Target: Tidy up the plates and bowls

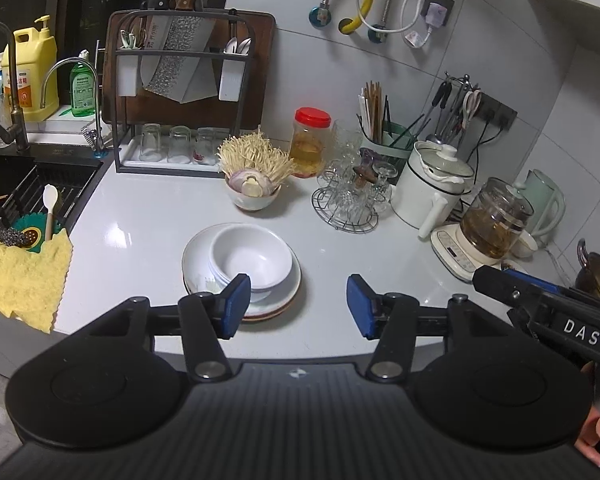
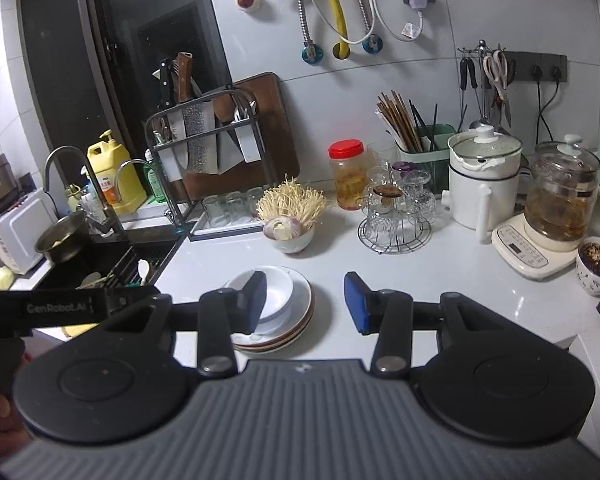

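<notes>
White countertop (image 1: pixel 140 240), white bowls (image 1: pixel 252 256) nested on perhaps 3 stacked plates (image 1: pixel 284 300), both grippers' fingers spread, empty.

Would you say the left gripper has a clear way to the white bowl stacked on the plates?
Probably yes. The left gripper stands open and empty just short of the white bowl, which sits uncovered on top of the plates. Nothing lies between them, and the right gripper is off to the side.

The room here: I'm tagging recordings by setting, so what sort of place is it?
A home kitchen, most likely: a sink with taps, a knife rack against a cutting board, and an electric kettle on the counter.
</notes>
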`<state>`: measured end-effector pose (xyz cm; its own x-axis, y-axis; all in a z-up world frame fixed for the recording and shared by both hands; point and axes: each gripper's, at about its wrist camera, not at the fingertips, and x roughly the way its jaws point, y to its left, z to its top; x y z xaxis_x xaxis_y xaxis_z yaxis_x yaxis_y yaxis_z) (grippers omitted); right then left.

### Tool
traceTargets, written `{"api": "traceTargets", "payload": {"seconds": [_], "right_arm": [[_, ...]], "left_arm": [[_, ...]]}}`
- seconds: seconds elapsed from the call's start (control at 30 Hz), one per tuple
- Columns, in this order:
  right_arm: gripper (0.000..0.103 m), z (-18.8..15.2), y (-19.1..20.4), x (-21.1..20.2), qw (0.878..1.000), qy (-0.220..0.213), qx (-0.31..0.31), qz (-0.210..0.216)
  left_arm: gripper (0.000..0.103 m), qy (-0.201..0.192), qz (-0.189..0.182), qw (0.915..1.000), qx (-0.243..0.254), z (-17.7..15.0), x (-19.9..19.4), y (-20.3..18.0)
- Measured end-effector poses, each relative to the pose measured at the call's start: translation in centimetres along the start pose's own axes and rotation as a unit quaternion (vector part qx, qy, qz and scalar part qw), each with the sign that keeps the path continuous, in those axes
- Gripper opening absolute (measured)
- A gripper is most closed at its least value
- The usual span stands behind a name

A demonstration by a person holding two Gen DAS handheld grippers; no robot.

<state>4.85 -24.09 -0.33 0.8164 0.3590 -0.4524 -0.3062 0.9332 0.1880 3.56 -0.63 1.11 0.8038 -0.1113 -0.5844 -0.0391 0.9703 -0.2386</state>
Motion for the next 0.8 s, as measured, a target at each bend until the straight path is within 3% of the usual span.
{"api": "traceTargets", "payload": {"seconds": [0.07, 0.3, 0.47, 0.8], "right_arm": [[0.046, -0.3, -0.1, -0.3, 1.000, 0.005, 0.002, -0.001], [0.076, -1.5, -0.2, -0.5, 1.000, 0.009, -0.002, -0.003], [0.077, -1.8, -0.3, -0.6, 1.000, 0.012, 0.001, -0.005], [0.077, -1.8, -0.3, -1.2, 1.000, 0.011, -0.005, -0.006]], "left_arm": [[0.063, 0.003, 0.002, 1.0000, 0.002, -0.4, -0.1, -0.2], [0.075, 0.014, -0.005, 0.9999, -0.006, -1.8, -0.3, -0.4], [0.085, 0.018, 0.005, 0.9998, 0.002, -2.5, -0.6, -0.9], [0.088, 0.021, 0.012, 0.9996, 0.012, -2.3, -0.6, -1.2]]}}
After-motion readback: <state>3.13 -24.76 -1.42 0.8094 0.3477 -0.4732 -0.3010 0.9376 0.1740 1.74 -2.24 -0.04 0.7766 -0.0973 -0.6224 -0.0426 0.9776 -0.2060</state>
